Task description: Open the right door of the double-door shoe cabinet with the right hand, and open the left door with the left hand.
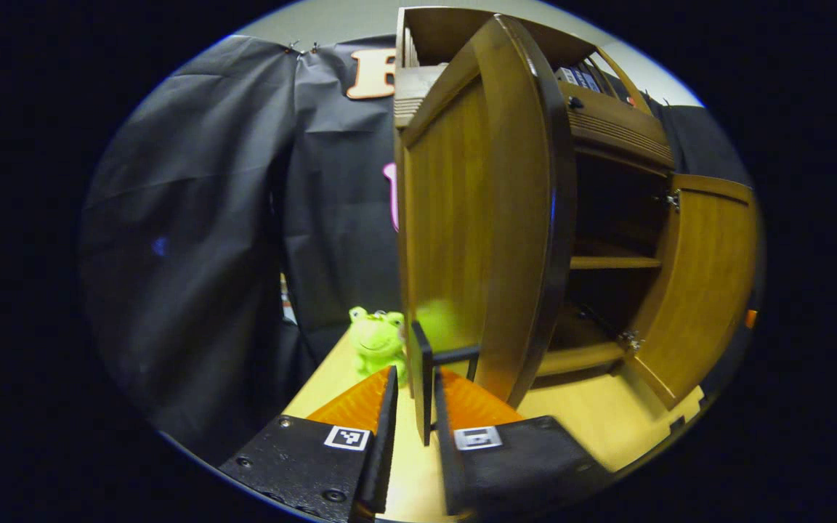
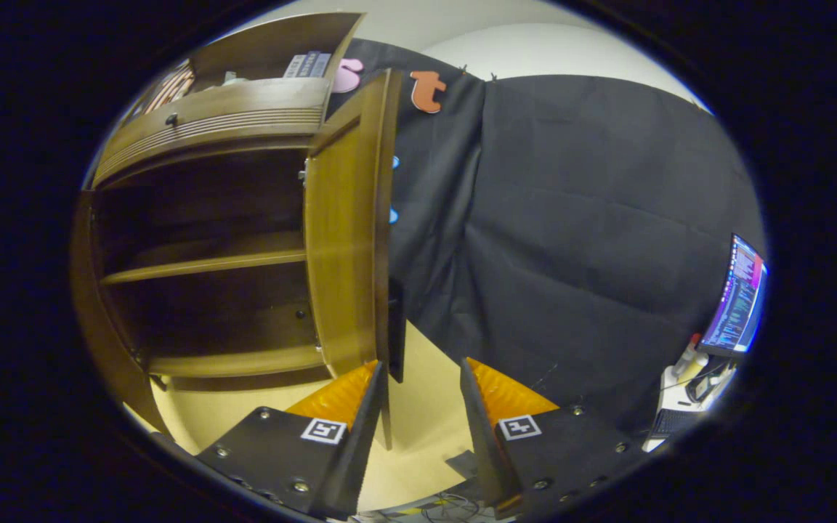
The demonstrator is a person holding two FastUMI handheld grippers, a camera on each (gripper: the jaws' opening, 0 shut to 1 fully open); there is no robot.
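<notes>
Shoe cabinet point(image 1: 611, 131) w/ both doors swung out. Left door point(image 1: 491, 218) stands just ahead of the left gripper point(image 1: 415, 385), edge-on and slightly to its right side. Its dark vertical bar handle point(image 1: 426, 378) sits between the fingers, gap on both sides as far as visible, so fingers around the handle, not clamped. Can't confirm contact.

Right door point(image 2: 346, 232) in right gripper view: open, its free edge directly ahead of the right gripper point(image 2: 418, 385), nearer that gripper's left finger. Dark handle point(image 2: 395, 330) on the door's outer face, just above the finger gap. Fingers spread wide, nothing between them; not touching the door as far as I can tell.

Handling (judgement): doors are rigid wood panels on hinges, glossy finish, prob. moderate wt, swing in a fixed arc. Faces likely slippery for pads; the bar handle is the sensible hold, door edge 2nd choice. Pull must follow the arc, else hinge strain. Not fragile, but the finish could scuff.

Pose: left gripper low, near the tabletop point(image 1: 593, 421), pointing fwd along the door's outer face, level or slightly up. Right gripper also low, aimed past the door edge toward the cloth wall.

Interior: shelf point(image 2: 200, 265) mid-height, looks dark and bare. Drawer front w/ small knob point(image 2: 170, 120) above the opening.

Beyond: green frog plush point(image 1: 376, 341) on the table, ahead-left of left gripper. Monitor point(image 2: 738, 305) far to right gripper's right.

Status (judgement): both doors look open; task near done.
</notes>
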